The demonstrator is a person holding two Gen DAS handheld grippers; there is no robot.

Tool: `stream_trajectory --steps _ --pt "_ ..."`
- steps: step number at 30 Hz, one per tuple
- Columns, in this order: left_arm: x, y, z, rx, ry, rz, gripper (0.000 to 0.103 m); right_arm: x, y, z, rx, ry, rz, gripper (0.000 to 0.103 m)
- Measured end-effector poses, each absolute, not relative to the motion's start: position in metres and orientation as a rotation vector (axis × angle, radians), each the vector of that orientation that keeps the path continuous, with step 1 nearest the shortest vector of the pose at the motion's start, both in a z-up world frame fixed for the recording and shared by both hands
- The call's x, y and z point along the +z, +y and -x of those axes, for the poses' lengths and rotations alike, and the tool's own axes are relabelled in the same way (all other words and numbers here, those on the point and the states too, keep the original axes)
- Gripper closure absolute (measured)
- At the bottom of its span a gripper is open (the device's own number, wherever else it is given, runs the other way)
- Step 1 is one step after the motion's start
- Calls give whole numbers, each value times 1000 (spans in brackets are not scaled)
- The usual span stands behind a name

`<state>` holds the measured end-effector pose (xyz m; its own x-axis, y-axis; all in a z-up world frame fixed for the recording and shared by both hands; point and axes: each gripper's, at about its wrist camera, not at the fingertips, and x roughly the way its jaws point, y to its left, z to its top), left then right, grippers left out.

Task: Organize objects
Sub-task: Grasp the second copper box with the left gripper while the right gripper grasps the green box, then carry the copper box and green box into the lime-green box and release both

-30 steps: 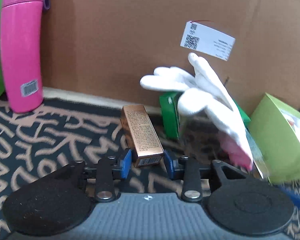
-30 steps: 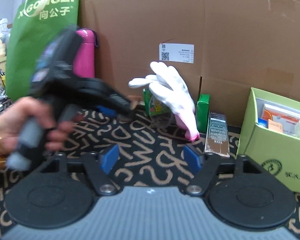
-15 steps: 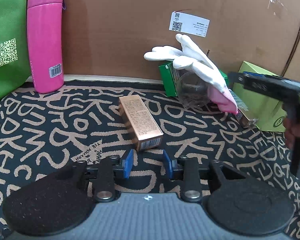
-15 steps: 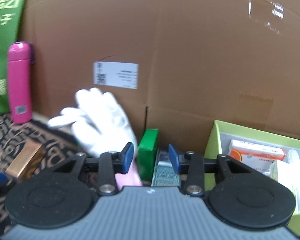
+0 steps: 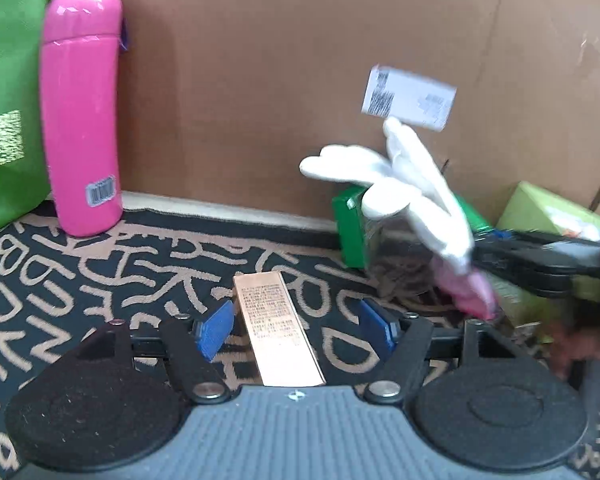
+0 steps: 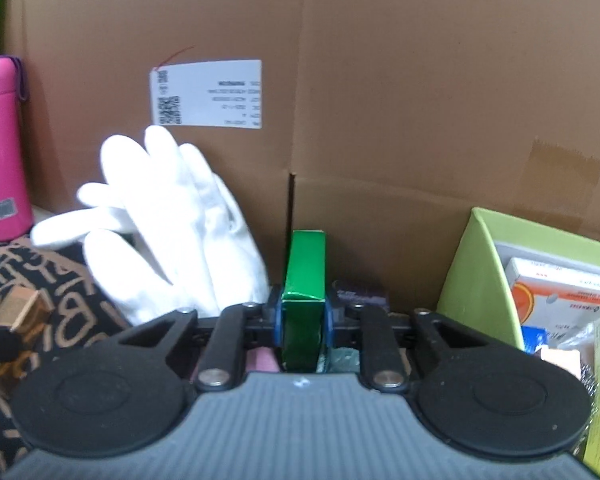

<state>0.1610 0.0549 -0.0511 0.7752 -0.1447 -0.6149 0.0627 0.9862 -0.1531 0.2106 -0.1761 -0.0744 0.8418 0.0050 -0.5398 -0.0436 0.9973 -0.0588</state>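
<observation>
My right tool (image 6: 302, 320) has just closed and is clamped on the upright green box (image 6: 303, 276) at centre frame. It looks light, stiff cardboard, best gripped on its flat sides. My left tool (image 5: 296, 330) has just opened, its pads straddling the copper box (image 5: 274, 328) at lower centre.

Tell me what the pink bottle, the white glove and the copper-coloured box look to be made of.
Pink bottle: glossy, hard shell with highlights, probably coated metal or plastic. White glove: soft matte fabric, likely cotton knit, limp folds. Copper-coloured box: probably thin card with metallic printed finish, sharp edges and fine text.
</observation>
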Motion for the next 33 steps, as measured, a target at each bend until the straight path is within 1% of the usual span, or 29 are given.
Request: stream_trajectory --steps 3,5,7,9,10,11,12,15,24,28,33 --pt "-60 55 -172 -92 718 125 31 -72 -180 -198 52 549 61 85" --pt "-62 55 -170 -83 702 115 31 -68 -185 -188 68 531 39 85" --pt "-63 54 -169 -82 705 89 36 -64 -191 -175 89 508 15 85" --pt "-62 50 -165 -71 705 42 60 -58 -196 -161 100 481 5 85" --pt "-62 50 -163 -68 708 25 63 -55 -199 -154 106 466 -2 85" --pt "-61 50 -161 -75 715 31 70 -50 -200 -149 116 452 -11 85" --pt "-59 51 -158 -76 711 43 71 -46 -202 -143 128 438 -22 85" --pt "-50 46 -141 -119 698 60 71 -33 -213 -119 164 395 -55 85" --pt "8 -18 -97 -327 523 -4 71 11 -254 -55 126 269 -63 85" --pt "30 -64 -99 -441 487 -13 71 17 -290 -38 19 255 -38 85" --pt "38 -127 -115 -542 492 -27 71 19 -343 -30 -131 275 -22 85"
